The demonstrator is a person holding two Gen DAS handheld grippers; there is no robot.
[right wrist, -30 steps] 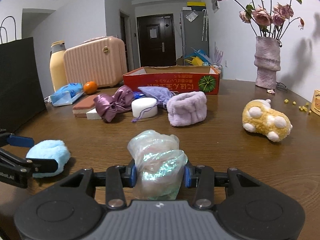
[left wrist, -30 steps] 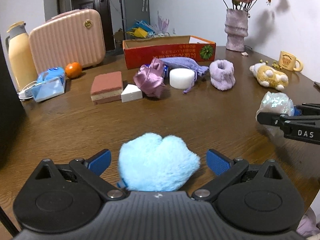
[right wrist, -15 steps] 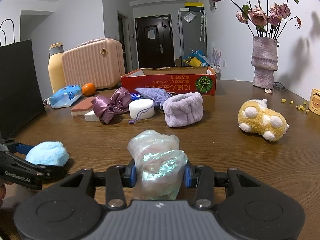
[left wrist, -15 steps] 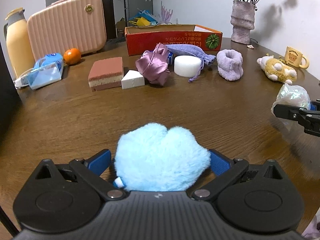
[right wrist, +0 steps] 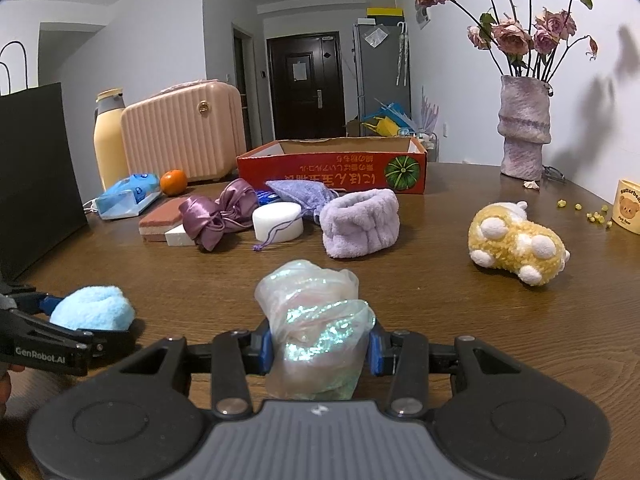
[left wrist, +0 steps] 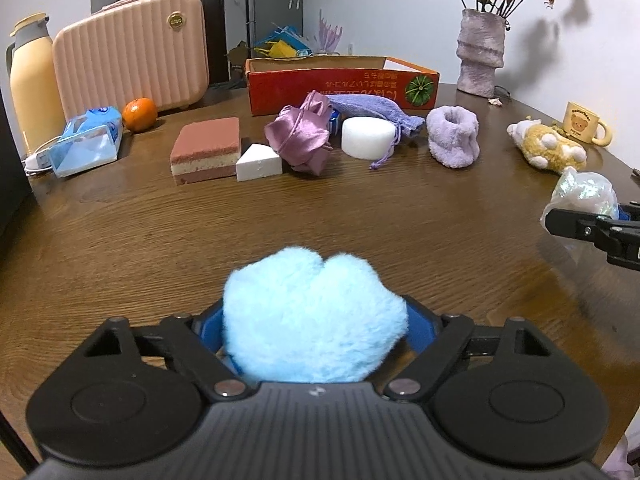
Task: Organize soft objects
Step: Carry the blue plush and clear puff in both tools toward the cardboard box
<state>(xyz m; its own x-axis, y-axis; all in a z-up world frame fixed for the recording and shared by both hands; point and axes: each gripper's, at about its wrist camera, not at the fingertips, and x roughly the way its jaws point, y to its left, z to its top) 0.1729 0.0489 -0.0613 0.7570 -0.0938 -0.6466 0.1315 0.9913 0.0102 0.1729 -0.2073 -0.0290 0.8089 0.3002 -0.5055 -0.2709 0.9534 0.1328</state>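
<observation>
A blue puff (left wrist: pixel 314 320) is held between the closing jaws of the left gripper (left wrist: pixel 316 326), whose pads meet its sides, near the table's (left wrist: pixel 160 240) front edge. An iridescent bag (right wrist: pixel 318 320) is clamped in the right gripper (right wrist: pixel 320 350) beside it. Toward the far edge, a red box (right wrist: pixel 332 170) is seen behind a lilac band (right wrist: pixel 360 224) and a yellow plush (right wrist: pixel 516 244)

White walls (right wrist: pixel 440 80), dark door (right wrist: pixel 306 84) (shut, apparently), wooden table (right wrist: pixel 420 280).

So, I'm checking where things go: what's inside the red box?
The red box shows only bare cardboard inner walls from the right wrist view; its floor is hidden by the front wall, so contents cannot be seen.
</observation>
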